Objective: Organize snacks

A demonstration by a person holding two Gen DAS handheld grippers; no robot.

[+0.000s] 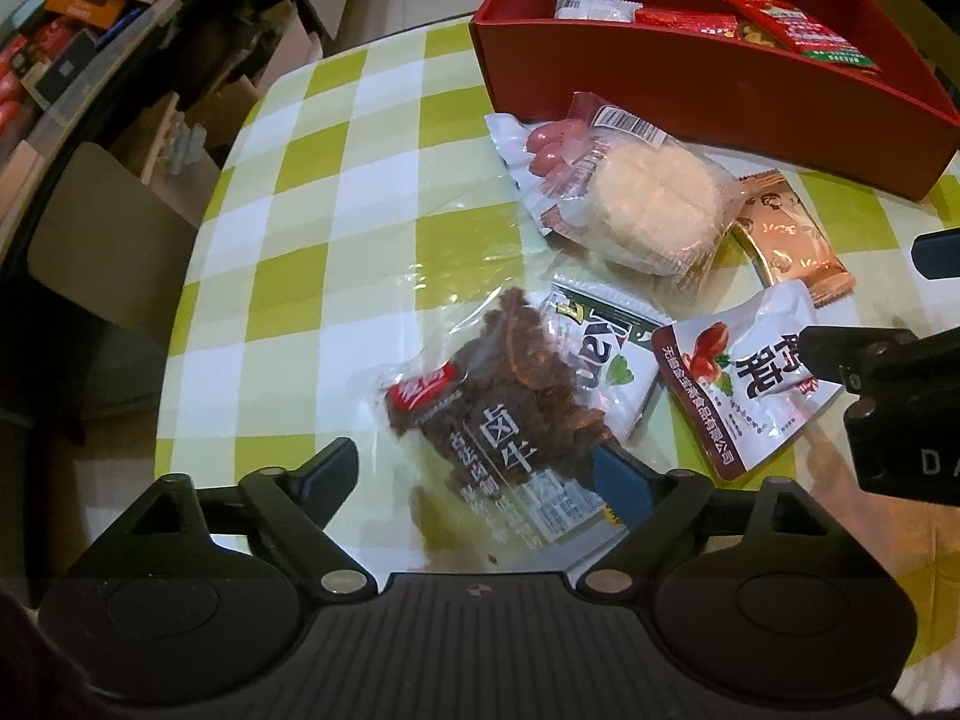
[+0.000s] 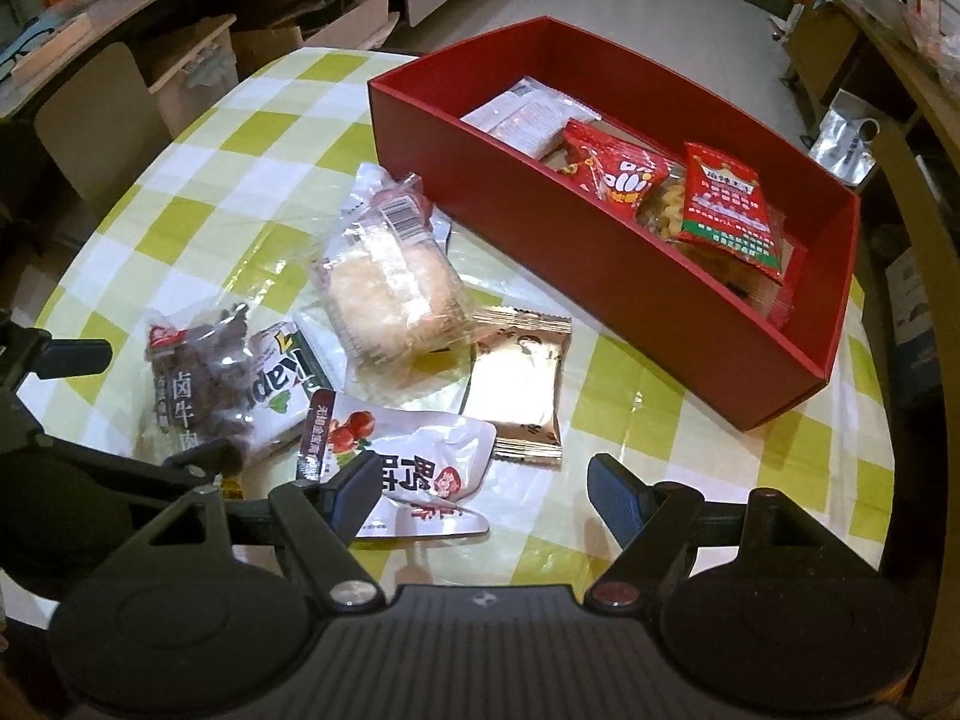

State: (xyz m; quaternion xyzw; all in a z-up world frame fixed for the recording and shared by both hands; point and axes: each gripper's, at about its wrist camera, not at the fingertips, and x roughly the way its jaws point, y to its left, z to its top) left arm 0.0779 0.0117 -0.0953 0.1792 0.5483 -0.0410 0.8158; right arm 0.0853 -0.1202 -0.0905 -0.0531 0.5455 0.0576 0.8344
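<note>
Two grippers spread, pinching nothing: left gripper astride the beef jerky pack, right gripper over the date pouch. Light, crinkly, slippery film; best pinched across flat sealed edges. Red box beyond.

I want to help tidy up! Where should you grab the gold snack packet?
Probably pinch the gold packet across its two long smooth sides, coming straight down from above. It lies flat on the table, with crimped ends near and far, and its right side is free. The bun crowds its left corner, so grip lower down.
</note>
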